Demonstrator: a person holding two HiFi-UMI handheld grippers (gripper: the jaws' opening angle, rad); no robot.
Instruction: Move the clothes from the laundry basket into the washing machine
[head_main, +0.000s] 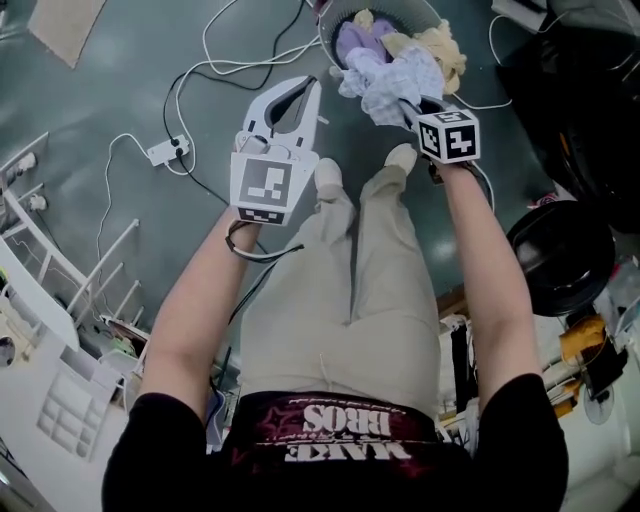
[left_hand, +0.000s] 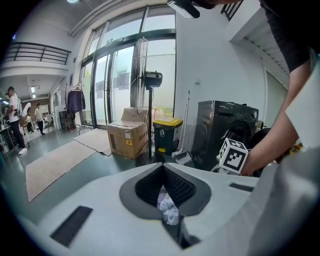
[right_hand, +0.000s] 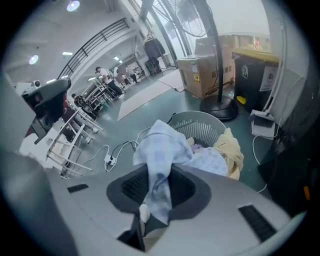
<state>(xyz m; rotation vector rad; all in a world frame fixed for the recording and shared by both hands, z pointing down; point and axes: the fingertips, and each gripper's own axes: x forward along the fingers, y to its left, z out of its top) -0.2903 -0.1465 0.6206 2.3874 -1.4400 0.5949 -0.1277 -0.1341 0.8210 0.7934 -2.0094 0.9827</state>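
Clothes heaped in the laundry basket (head_main: 328, 32), which stands on the grey floor (head_main: 120, 80) in front of the person's feet: a purple piece (head_main: 355, 40) and a yellow piece (head_main: 447, 48) lie inside. A pale blue checked cloth (head_main: 395, 85) is partly raised from the heap. The right hand-held gripper (head_main: 408, 106) has its jaws clamped on a fold of this cloth, and the rest bunches over the basket's near rim.

The left hand-held gripper (head_main: 313, 88) is held just beside the basket with its jaws fully together. Its own view shows pale crumpled fabric in the narrow slot between them, though whether this is pinched or lies beyond cannot be told.

The washing machine (left_hand: 220, 132) is a dark unit against the white wall, well apart from the basket. A yellow-lidded bin (left_hand: 167, 134) and a cardboard box (left_hand: 127, 139) stand beside it. A white cable with a power strip (head_main: 165, 150) trails across the floor to the person's left.
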